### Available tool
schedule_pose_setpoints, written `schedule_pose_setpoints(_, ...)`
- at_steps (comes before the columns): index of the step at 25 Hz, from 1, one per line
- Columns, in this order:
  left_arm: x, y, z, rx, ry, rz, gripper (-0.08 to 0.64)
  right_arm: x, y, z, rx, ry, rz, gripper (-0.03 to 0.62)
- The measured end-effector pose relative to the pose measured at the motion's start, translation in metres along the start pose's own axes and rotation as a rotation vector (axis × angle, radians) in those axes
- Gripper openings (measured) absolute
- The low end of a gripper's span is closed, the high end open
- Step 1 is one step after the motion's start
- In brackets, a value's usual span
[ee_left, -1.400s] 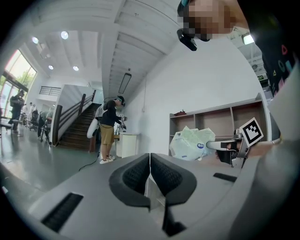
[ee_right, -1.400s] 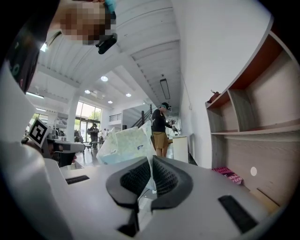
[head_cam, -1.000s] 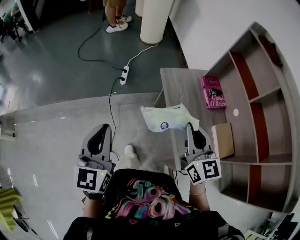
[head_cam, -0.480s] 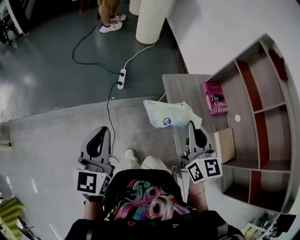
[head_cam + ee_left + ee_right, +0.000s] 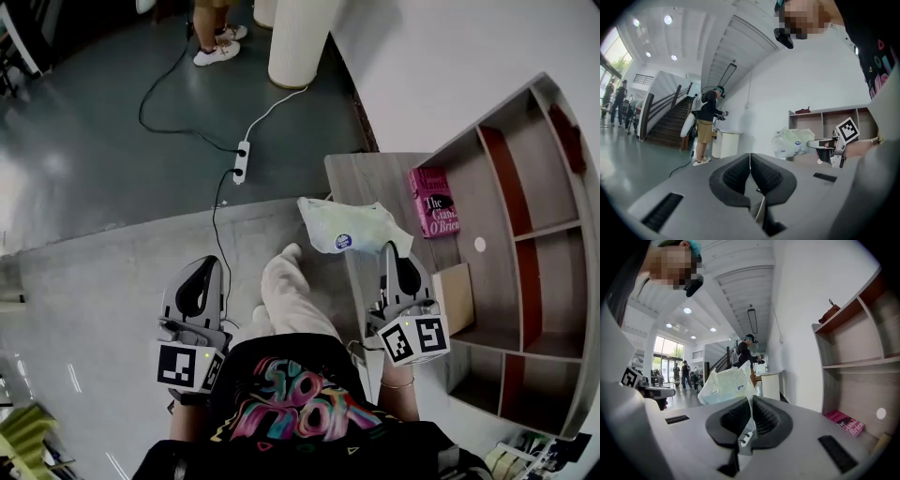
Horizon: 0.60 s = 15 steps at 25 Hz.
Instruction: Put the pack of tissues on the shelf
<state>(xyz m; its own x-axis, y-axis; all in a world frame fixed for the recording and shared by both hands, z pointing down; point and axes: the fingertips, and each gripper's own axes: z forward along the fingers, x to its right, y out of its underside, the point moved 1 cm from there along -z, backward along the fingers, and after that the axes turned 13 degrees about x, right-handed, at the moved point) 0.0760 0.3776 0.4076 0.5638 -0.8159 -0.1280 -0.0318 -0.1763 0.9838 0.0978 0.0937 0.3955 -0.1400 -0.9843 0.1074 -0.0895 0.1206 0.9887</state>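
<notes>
The pack of tissues (image 5: 352, 228) is a pale, crinkly plastic pack with a blue round label. It hangs in the air over the near edge of the wooden table (image 5: 367, 178). My right gripper (image 5: 388, 249) is shut on the pack's edge; in the right gripper view the pack (image 5: 726, 384) rises from between the closed pads of the right gripper (image 5: 751, 405). The open wooden shelf (image 5: 530, 234) stands on the right, beyond the table. My left gripper (image 5: 207, 262) is held apart at the left, over the floor, and it is shut with nothing in it (image 5: 750, 161).
A pink book (image 5: 433, 202) lies on the table by the shelf, and a brown box (image 5: 457, 295) sits nearer. A power strip (image 5: 242, 156) with cables lies on the floor. A white pillar (image 5: 300, 37) and another person's feet (image 5: 211, 49) are farther off. My leg (image 5: 291, 292) is between the grippers.
Both grippers and the held tissue pack have moved forward, closer to the table and shelf. My leg has stepped forward between the grippers. The grip has stayed the same.
</notes>
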Motion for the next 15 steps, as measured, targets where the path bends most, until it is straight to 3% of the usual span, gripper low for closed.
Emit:
schedule_pose_setpoints(8,-0.023,0.009,0.114,-0.009,0.057,0.035,0.025,0.054,0.01,0.091,0.042,0.035,0.03,0.017)
schedule_pose_setpoints(15,-0.016,-0.006,0.252,0.004,0.211,0.056,0.025,0.126,-0.003,0.157,0.081,0.158,0.047,0.017)
